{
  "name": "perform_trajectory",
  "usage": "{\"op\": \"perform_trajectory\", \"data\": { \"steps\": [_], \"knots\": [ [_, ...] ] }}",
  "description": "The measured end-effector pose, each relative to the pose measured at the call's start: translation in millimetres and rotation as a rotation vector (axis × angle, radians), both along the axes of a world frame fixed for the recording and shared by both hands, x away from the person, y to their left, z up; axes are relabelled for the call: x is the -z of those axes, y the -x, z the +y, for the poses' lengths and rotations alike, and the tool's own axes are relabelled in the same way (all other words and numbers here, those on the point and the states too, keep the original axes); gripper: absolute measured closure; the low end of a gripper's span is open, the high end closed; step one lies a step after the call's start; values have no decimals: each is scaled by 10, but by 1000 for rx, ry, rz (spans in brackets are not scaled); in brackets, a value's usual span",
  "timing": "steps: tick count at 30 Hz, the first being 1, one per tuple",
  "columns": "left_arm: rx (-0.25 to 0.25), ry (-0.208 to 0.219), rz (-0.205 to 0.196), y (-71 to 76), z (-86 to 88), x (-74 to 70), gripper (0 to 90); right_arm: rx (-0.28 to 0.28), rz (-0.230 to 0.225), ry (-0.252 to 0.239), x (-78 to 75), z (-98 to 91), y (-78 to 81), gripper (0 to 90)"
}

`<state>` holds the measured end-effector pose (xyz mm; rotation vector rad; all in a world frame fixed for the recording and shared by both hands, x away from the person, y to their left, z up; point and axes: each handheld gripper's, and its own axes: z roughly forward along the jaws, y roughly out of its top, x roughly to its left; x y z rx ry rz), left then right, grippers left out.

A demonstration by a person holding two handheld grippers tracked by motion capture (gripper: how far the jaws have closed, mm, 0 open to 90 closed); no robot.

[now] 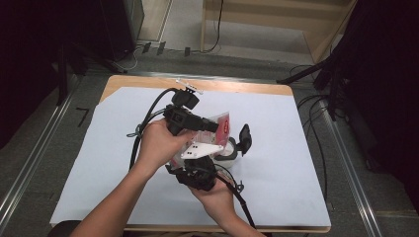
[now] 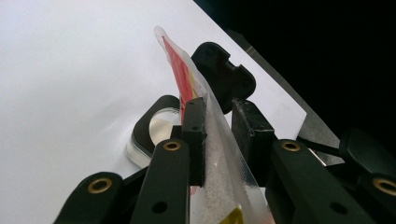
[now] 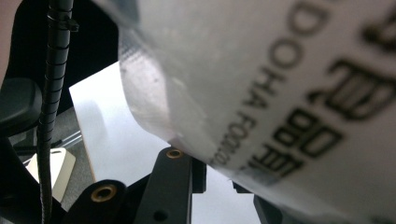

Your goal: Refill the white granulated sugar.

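**Mara:** Plastic pouch (image 1: pixel 223 123), clear film with a red and white printed panel, hangs in the air between both hands above the white paper-covered table (image 1: pixel 276 123). How do you read the grips?

**Joss:** In the left gripper view the left tool (image 2: pixel 218 122) has its two black jaws pressed together on the pouch's sealed edge, film pinched flat between the pads. The right tool (image 1: pixel 200 175) sits lower in the high view; in its own view the pouch (image 3: pixel 261 93) drapes right across the camera and hides most of its jaws, but they stand nearly together, so I judge it clamped on the film too.

**Mara:** And underneath?

**Joss:** A round clear container with a black hinged lid (image 1: pixel 237 145) stands open on the table, just beside the pouch's lower end.

**Mara:** How will the pouch behave?

**Joss:** Light and floppy, I'd say. Thin film like that folds and slides wherever it isn't held, and smooth plastic can creep out of hard pads. The flat seam is probably the best place to take hold: stiffer, textured, and nothing inside to crush.

**Mara:** Risk?

**Joss:** Pulling the two grips apart unevenly could tear it crookedly or spill the contents beside the container.
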<state>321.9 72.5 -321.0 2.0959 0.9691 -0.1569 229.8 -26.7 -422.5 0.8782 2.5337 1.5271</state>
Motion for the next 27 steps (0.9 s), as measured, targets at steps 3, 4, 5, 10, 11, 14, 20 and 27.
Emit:
{"op": "perform_trajectory", "data": {
  "steps": [3, 4, 5, 10, 11, 14, 20, 27],
  "knots": [
    [-10, -2, 8, -11, 15, -3, 761, -6, -2, 8, -25, 1, -8, 808],
    [-11, 1, 8, -13, 17, 2, 761, -5, -3, 8, -25, 3, -9, 808],
    [-11, 5, 10, -15, 16, 5, 761, -5, -2, 10, -27, 4, -11, 808],
    [-8, -4, 11, -18, 18, 0, 756, -10, -1, 13, -31, -1, -18, 810],
    [-9, -2, 10, -17, 18, 2, 756, -11, -2, 14, -32, -2, -19, 810],
    [-8, 6, 12, -25, 16, 8, 754, -12, -1, 16, -32, 1, -24, 810],
    [-4, -9, 11, -22, 9, 10, 755, -16, -3, 26, -22, -1, -38, 809],
    [-1, -15, 17, -18, 19, 24, 759, -22, -7, 29, -3, 4, -35, 809]
  ]
}}
